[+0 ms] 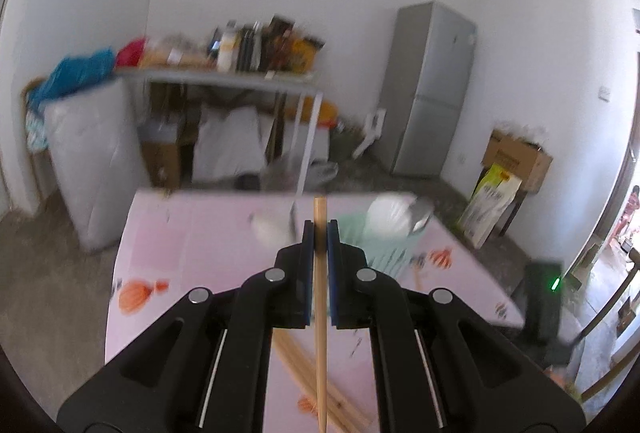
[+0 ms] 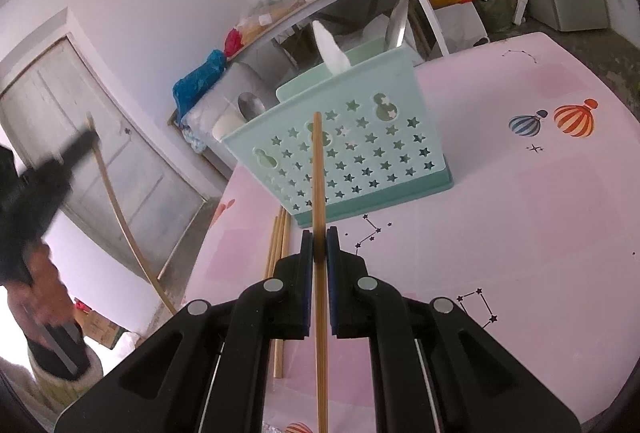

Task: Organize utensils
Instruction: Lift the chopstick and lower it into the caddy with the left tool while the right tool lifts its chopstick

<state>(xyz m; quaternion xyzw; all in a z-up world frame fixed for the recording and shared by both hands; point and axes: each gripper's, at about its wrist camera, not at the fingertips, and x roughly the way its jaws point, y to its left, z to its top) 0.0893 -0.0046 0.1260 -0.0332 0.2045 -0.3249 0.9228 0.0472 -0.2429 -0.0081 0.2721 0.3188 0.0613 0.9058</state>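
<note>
My left gripper is clenched on a single wooden chopstick, which runs straight up between its blue pads and pokes out just past the fingertips, its top end level with the far edge of the table. My right gripper is likewise clamped on its own chopstick, the stick rising between the pads so that its tip overlaps the front wall of the mint-green utensil holder. I use that holder as my landmark: it stands upright on the pink table, directly beyond the right gripper, its front wall pierced with star-shaped and gourd-shaped holes. Inside the holder I can see a white spoon sticking up near the middle of it and a metal utensil standing to the right of that; at the holder's left end a metal spoon bowl shows above the rim. Loose chopsticks lie flat on the table just in front of the holder's left corner, side by side and close to the table's left edge. Far to the left of the holder, off the table, the left gripper appears in the right wrist view as a blurred black shape held by a hand, with its chopstick a curved line below it. To the right of the holder the table bears printed hot-air balloons.
</note>
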